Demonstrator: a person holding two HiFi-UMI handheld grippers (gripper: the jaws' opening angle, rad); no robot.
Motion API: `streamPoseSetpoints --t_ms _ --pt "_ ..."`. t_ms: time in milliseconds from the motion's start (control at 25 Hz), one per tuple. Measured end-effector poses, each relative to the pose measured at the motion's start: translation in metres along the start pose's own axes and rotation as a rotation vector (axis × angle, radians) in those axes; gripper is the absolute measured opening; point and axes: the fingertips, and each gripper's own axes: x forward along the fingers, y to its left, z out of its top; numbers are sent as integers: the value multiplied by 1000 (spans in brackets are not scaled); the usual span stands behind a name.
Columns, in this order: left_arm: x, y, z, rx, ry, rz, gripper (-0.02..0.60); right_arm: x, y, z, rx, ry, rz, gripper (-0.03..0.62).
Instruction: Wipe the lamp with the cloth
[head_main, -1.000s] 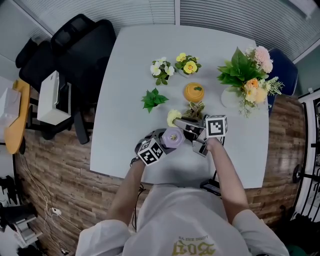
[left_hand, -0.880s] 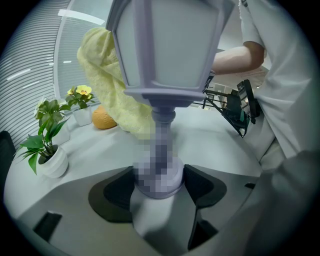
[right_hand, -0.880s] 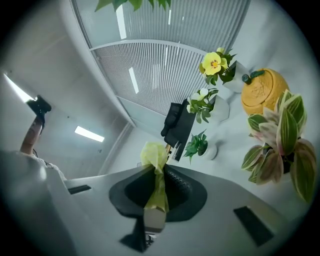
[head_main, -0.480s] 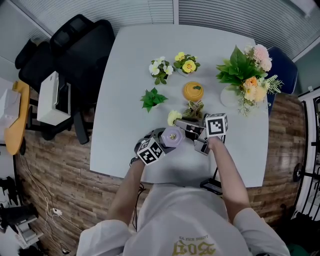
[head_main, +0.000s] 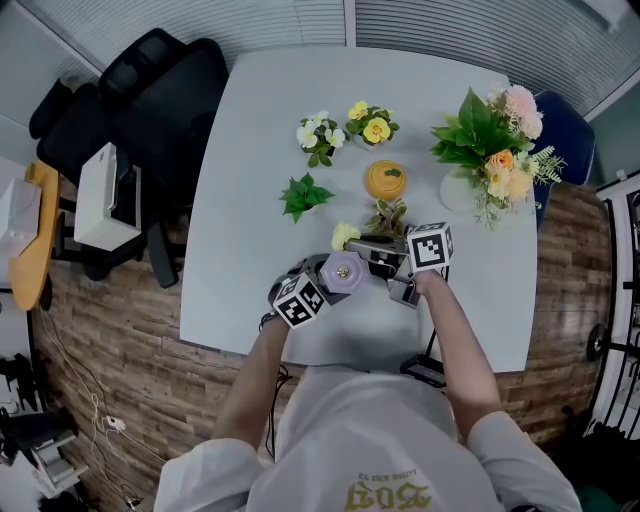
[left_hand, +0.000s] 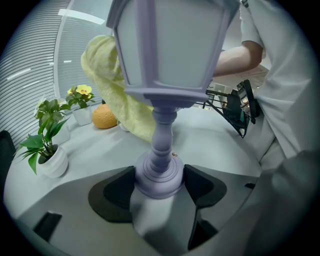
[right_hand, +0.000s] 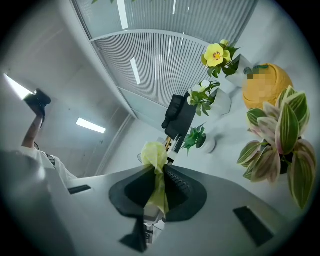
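Lilac lamp (left_hand: 161, 135) top cut off; left gripper (left_hand: 159, 186) fingers (left_hand: 116, 192) clamp its base; right gripper (right_hand: 159, 195) fingers (right_hand: 185, 192) pinch yellow cloth (right_hand: 154, 155) beside lamp.

No legible text; shirt print (head_main: 385, 494) unreadable

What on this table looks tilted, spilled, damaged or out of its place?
Nothing stands out. The lamp stands straight, its base between the jaws of the left gripper. The right gripper pinches the yellow cloth. The small plant pots on the table are upright, and nothing is spilled.
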Motion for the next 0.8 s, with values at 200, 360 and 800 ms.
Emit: streamPoseSetpoints --t_ms 200,360,800 --pt "0 0 -1 1 -1 1 308 1 -4 -5 -1 18 -15 52" --pt "1 0 -1 0 0 -1 308 2 -9 -8 -5 36 -37 52" --pt "1 -1 0 0 0 -3 308 1 -23 -20 -8 87 -116 52"
